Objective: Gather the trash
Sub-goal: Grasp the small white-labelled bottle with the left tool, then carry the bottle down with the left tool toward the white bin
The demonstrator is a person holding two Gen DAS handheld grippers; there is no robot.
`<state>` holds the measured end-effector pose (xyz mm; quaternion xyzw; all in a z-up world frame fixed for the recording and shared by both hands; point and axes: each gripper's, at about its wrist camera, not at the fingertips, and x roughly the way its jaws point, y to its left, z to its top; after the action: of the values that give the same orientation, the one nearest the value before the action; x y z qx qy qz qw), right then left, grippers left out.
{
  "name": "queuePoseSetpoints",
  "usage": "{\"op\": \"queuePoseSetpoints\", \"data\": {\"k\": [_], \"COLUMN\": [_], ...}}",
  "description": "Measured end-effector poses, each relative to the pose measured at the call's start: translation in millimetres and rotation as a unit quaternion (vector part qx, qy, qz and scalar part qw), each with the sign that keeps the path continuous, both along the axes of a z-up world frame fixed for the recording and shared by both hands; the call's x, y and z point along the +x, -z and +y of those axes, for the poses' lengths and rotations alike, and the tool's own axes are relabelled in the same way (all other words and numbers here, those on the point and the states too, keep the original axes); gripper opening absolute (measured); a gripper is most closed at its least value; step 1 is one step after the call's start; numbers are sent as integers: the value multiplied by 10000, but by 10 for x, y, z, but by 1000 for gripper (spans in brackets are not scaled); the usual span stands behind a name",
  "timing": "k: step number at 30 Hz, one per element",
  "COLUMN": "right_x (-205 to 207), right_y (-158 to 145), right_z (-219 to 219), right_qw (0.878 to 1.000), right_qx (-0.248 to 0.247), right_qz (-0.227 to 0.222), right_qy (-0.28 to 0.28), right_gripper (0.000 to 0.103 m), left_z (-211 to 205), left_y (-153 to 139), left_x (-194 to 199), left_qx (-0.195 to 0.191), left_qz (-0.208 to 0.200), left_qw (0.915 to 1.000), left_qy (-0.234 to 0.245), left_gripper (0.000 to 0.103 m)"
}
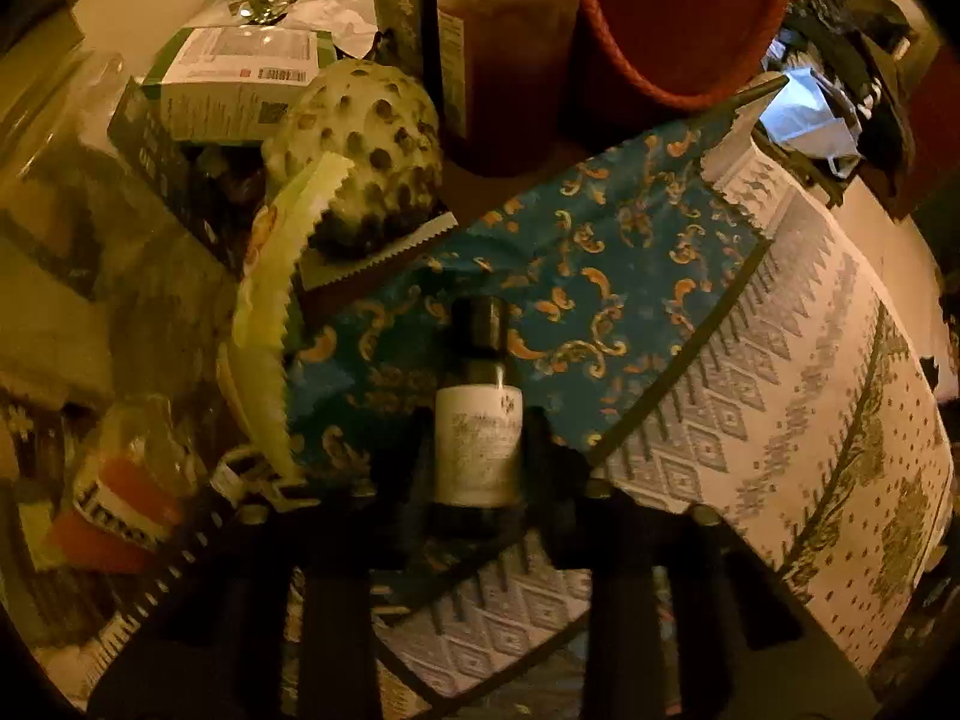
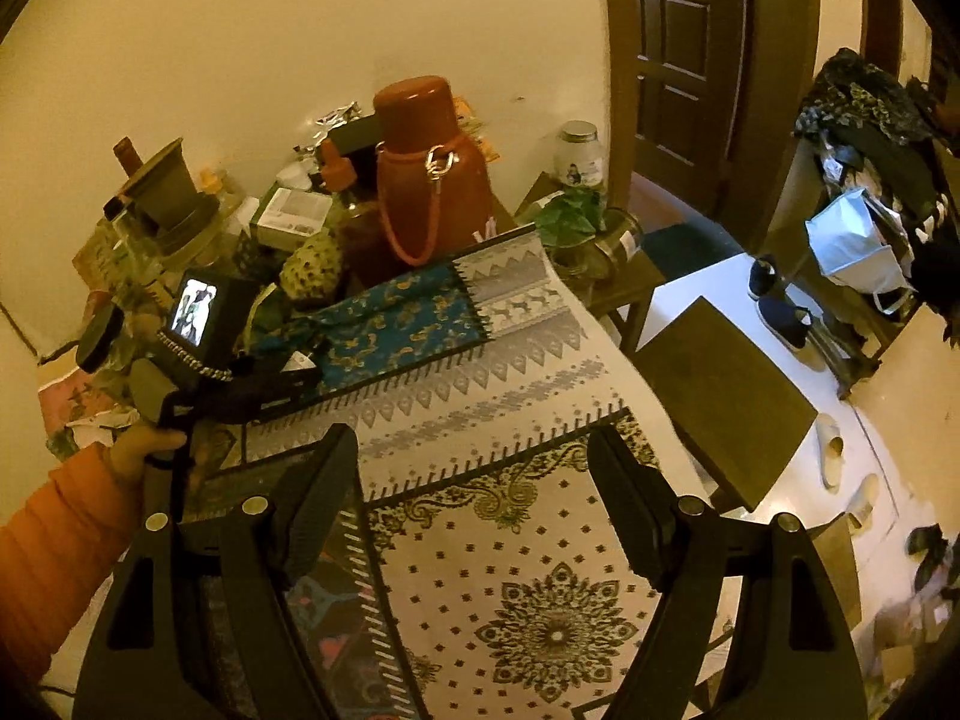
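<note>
Cream wall (image 2: 270, 48) behind a cloth-covered table (image 2: 528, 396), dark panelled door (image 2: 672, 60) to its right, pale floor (image 2: 888, 372) and wooden stool (image 2: 720, 396), under dim yellow light

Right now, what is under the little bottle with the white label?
The little bottle lies on a blue cloth with gold swirls, which rests on a white patterned tablecloth. The left gripper hides the bottle's bottom end, and the cloths cover the table itself.

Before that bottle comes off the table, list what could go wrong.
1. The left gripper holds the small bottle low on its label; it may well slip or tip as it rises.
2. The bumpy green fruit and the yellow wrapper sit close by and could be knocked.
3. The blue cloth under the bottle could drag along.
</note>
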<state>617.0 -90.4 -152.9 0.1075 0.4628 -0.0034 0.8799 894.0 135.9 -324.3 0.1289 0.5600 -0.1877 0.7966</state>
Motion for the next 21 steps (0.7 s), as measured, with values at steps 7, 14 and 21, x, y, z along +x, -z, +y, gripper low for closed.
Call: {"op": "queuePoseSetpoints", "data": {"k": [7, 14, 21], "right_x": [-138, -433, -809], "right_y": [-111, -238, -343], "right_z": [-199, -477, -670], "right_qw": [9994, 9932, 9809], "right_qx": [27, 82, 65], "right_qz": [-124, -345, -495], "right_qy": [-337, -1111, -1881], "right_gripper": [76, 76, 76], "left_z": [-103, -161, -431], "left_y": [-263, -804, -1122], "left_x": [-594, -1596, -2561], "left_qx": [-210, -717, -1165], "left_qz": [76, -185, -707], "left_qw": [9982, 9852, 9605], "left_qy": [-559, -1545, -2425], "left_gripper": [27, 27, 27]}}
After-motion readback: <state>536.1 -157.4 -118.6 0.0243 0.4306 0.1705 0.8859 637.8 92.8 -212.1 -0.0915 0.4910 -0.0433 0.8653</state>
